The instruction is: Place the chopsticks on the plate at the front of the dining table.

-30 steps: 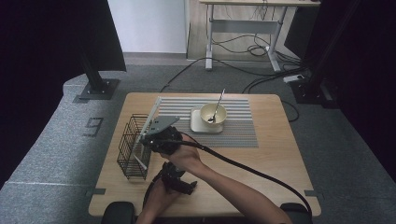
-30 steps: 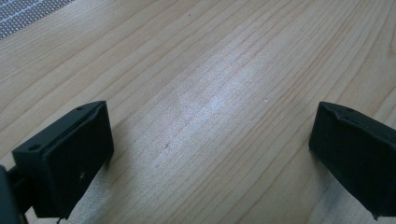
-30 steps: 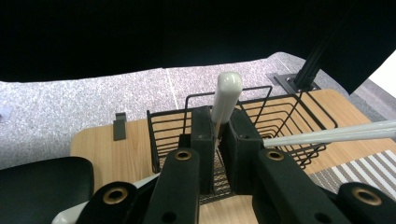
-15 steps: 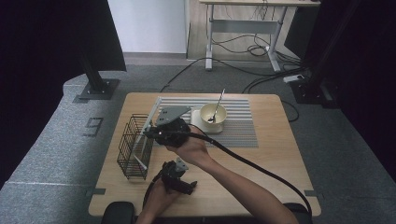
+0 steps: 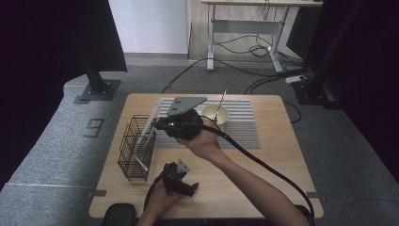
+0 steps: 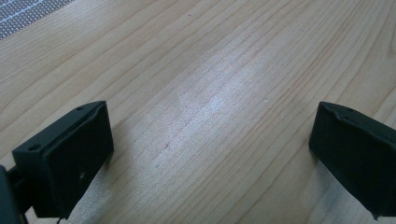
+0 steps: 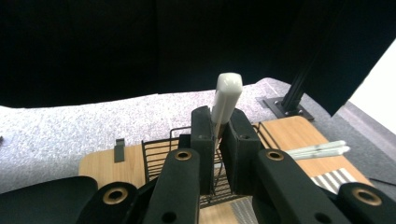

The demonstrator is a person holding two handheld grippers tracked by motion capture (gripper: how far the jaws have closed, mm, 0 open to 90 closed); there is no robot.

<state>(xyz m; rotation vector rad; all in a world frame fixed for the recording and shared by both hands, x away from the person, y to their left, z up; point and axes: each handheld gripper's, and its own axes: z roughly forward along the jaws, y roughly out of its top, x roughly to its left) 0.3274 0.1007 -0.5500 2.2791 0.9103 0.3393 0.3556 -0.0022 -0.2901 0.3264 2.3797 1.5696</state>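
My right gripper [image 5: 158, 125] [image 7: 218, 125] is shut on the white handle of a utensil [image 7: 228, 93], held above the black wire basket [image 5: 135, 149] [image 7: 161, 156] at the table's left. The white utensil [image 5: 153, 116] slants down toward the basket's top in the high view. My left gripper [image 5: 180, 181] [image 6: 210, 154] rests low near the table's front edge, open, with only bare wood between its jaws. The hand on it stays still.
A pale bowl [image 5: 215, 115] with a thin utensil [image 5: 221, 100] standing in it sits on the striped mat [image 5: 240, 123]. Another white piece [image 5: 140, 163] lies inside the basket. Two white handles [image 7: 318, 150] lie past the basket. The right gripper's cable [image 5: 263, 165] crosses the table.
The right gripper has risen from beside the basket, carrying the white-handled utensil up and toward the mat. The left gripper has stayed in place.
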